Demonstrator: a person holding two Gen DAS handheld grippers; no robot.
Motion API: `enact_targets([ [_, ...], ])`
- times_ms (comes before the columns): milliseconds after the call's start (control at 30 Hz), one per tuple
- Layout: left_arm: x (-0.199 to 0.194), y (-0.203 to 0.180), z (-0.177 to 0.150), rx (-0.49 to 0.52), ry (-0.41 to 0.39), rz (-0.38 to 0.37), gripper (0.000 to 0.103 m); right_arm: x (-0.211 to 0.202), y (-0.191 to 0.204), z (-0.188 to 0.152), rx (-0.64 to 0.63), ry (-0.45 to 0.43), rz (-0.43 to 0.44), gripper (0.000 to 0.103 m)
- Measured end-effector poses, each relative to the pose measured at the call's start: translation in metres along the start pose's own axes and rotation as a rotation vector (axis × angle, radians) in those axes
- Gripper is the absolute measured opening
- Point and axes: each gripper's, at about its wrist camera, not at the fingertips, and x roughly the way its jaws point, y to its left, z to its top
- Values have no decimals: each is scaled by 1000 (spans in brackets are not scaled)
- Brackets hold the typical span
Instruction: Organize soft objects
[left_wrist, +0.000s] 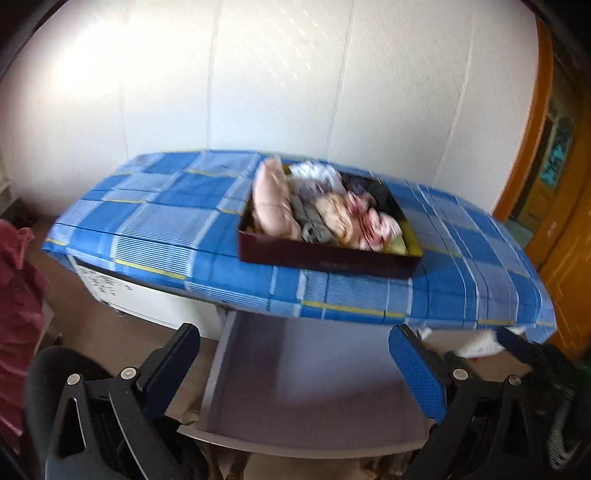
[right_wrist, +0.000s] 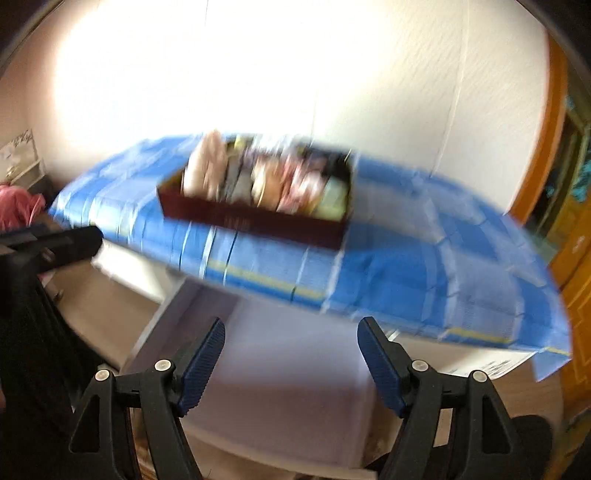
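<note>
A dark maroon box (left_wrist: 328, 258) sits on a table covered by a blue plaid cloth (left_wrist: 147, 229). Rolled soft things fill it side by side: a pale pink roll (left_wrist: 273, 203), a grey one (left_wrist: 312, 221), a peach one (left_wrist: 338, 218) and a floral one (left_wrist: 373, 221). My left gripper (left_wrist: 295, 332) hangs well in front of the table edge, open wide, with nothing between its fingers. In the blurred right wrist view the box (right_wrist: 255, 221) lies ahead, and my right gripper (right_wrist: 291, 325) is open and empty, short of the plaid cloth (right_wrist: 406, 273).
A pale grey shelf (left_wrist: 314, 387) juts out under the table's front edge, below both grippers. White wall behind. An orange door frame (left_wrist: 532, 110) stands at right, red cloth (left_wrist: 18, 295) at left, and a white cabinet (left_wrist: 140, 299) under the table.
</note>
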Motion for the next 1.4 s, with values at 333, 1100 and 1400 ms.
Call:
enact_targets([
  [333, -37, -2, -12, 3, -15, 50, 103, -41, -4, -5, 131, 36, -5, 77],
  [1100, -55, -26, -23, 91, -13, 104, 103, -56, -8, -13, 140, 12, -56, 81],
  [1400, -56, -25, -24, 87, -12, 100, 103, -56, -7, -13, 136, 13, -57, 81],
])
